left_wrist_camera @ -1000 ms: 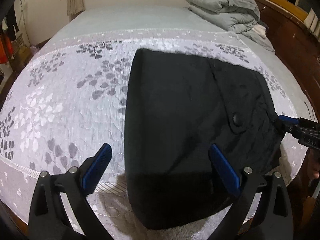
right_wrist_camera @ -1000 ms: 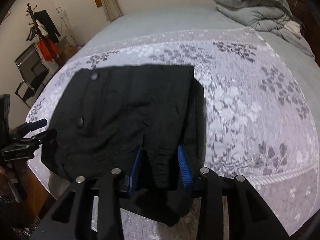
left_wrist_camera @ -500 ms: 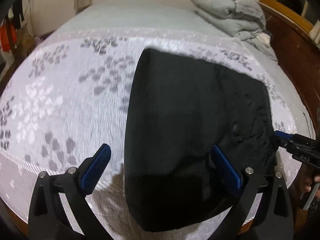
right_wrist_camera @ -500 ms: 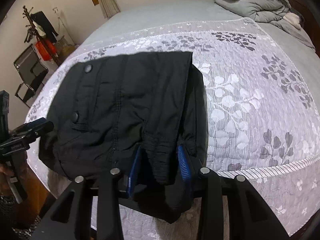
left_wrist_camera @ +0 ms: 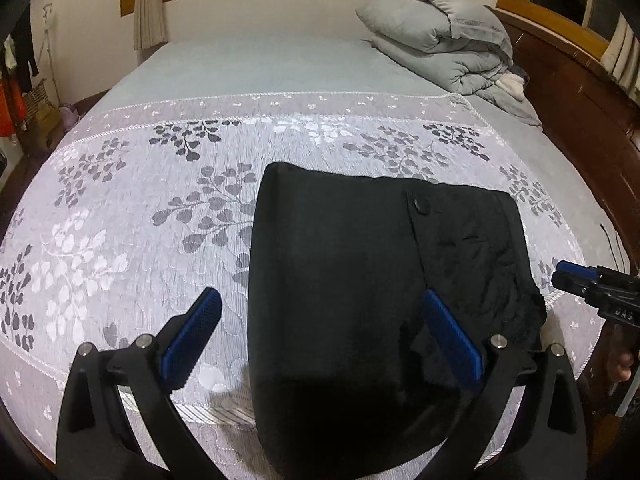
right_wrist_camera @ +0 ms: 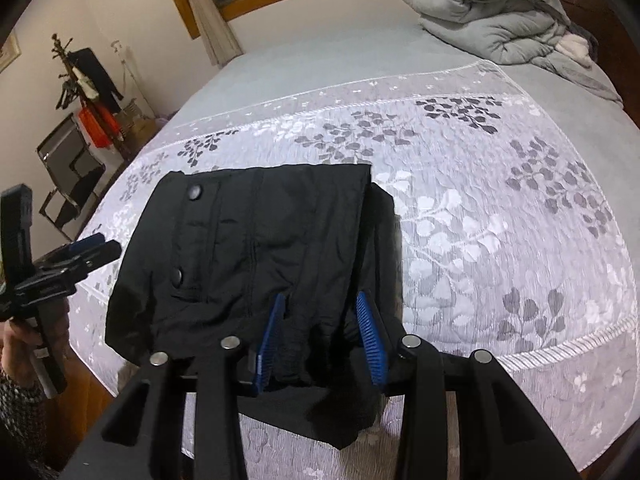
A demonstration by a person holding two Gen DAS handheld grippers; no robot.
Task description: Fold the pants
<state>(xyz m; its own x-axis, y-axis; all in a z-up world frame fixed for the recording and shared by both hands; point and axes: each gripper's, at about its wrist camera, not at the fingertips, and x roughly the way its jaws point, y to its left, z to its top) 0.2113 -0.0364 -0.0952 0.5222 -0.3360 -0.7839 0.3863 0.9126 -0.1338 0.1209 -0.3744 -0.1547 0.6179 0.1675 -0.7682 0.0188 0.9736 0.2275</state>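
Black folded pants (left_wrist_camera: 340,280) (right_wrist_camera: 260,240) lie near the front edge of the patterned bedspread (left_wrist_camera: 160,200). Two snap buttons show on the upper layer. My left gripper (left_wrist_camera: 321,295) hovers open and wide above the pants' left edge. One pad is over the fabric and the other over the bedspread, and neither presses on anything. In the right wrist view the left gripper (right_wrist_camera: 96,248) shows beside the pants' left side. My right gripper (right_wrist_camera: 320,298) is narrow, and a bunched fold of the pants fills the gap between its blue pads. The right gripper (left_wrist_camera: 564,274) also shows by the pants' right edge.
A folded grey duvet (left_wrist_camera: 440,52) (right_wrist_camera: 500,20) sits at the far right corner of the bed. A dark wooden bed frame (left_wrist_camera: 580,120) runs along the right side. A chair (right_wrist_camera: 68,168) and a coat rack (right_wrist_camera: 80,80) stand left of the bed. A hand (right_wrist_camera: 24,344) holds the left gripper.
Both grippers have risen a little, so the pants look smaller and more of the bed and window shows. The same fold stays between the right pads. The left jaws stay wide.
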